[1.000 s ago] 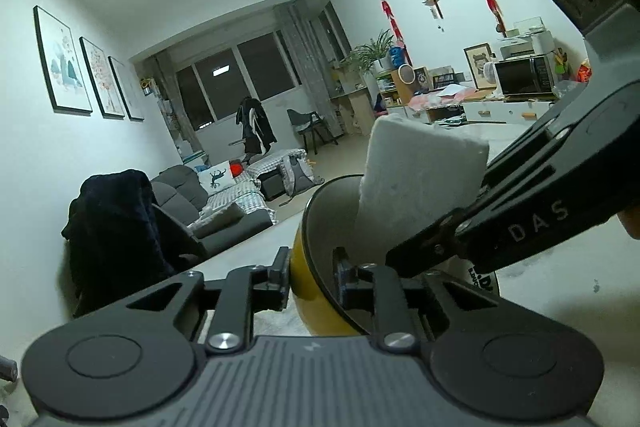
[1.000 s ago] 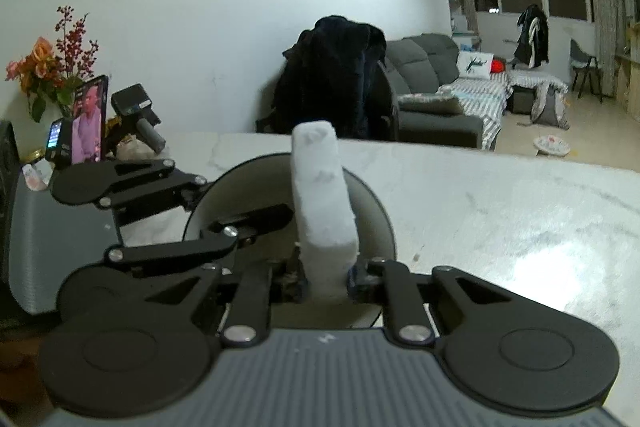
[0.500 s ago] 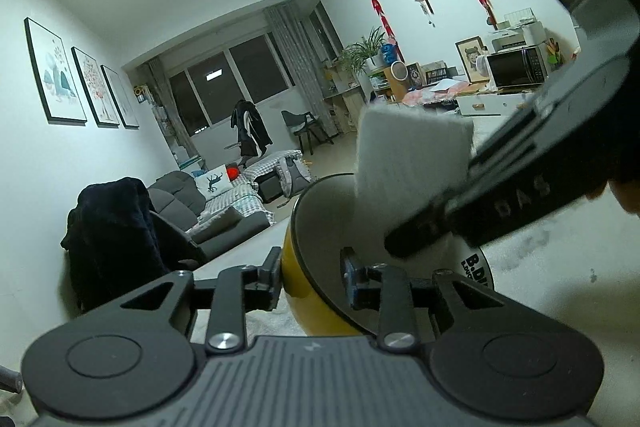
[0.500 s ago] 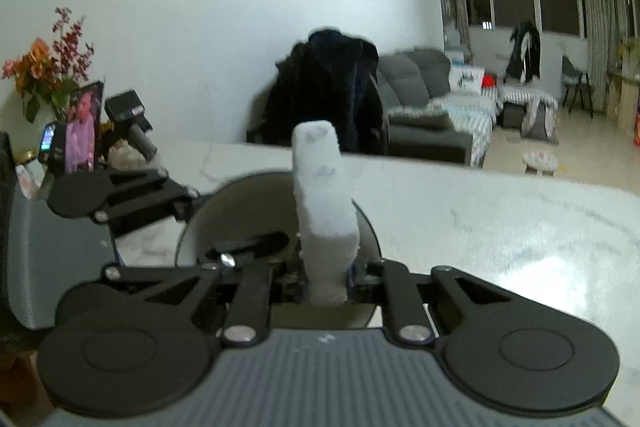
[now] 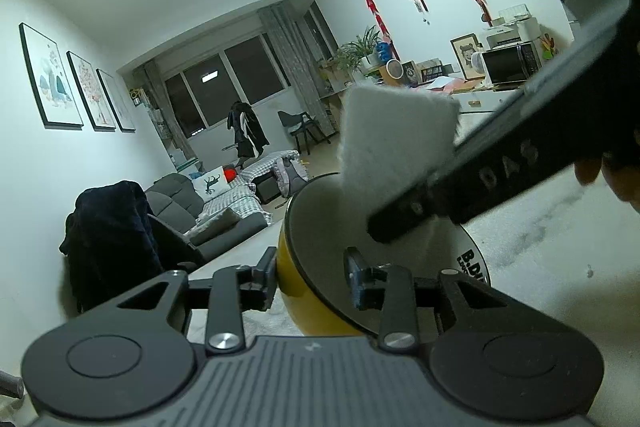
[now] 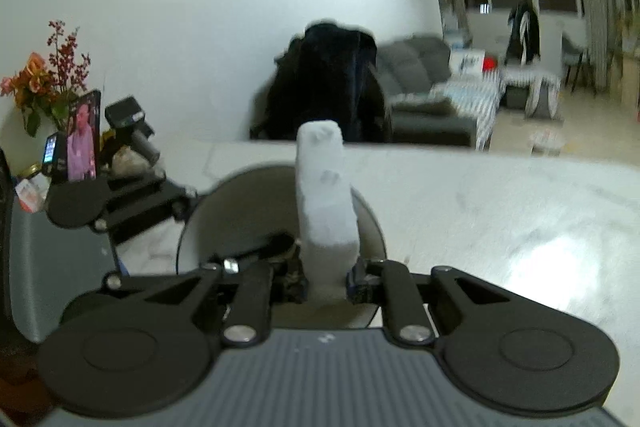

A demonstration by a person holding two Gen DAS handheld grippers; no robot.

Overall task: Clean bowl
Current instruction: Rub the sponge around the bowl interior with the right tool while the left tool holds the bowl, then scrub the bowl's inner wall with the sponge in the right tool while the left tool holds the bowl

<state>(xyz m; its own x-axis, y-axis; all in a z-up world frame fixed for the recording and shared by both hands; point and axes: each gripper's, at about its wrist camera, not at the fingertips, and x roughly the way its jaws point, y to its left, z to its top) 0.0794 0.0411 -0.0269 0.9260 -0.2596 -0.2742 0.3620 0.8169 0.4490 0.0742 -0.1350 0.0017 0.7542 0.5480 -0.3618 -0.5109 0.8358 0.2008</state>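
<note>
A: Left wrist view. What occupies the centre?

B: A yellow bowl (image 5: 304, 291) with a grey interior, on the white marbled tabletop (image 5: 560, 247). The left gripper (image 5: 310, 277) straddles its rim, one finger outside, one inside. Its jaws have just been opening and stand clear of the wall on both sides, so the rim lies between them unpinched. From the upper right the right gripper's arm crosses the frame, carrying a white sponge (image 5: 392, 139) down into the bowl.

A: Right wrist view?

B: The right gripper (image 6: 326, 281) at lower centre pinches the upright sponge (image 6: 326, 203) at its base. The bowl (image 6: 240, 199) lies directly behind it; the left gripper (image 6: 236, 235) reaches in from the left.
</note>
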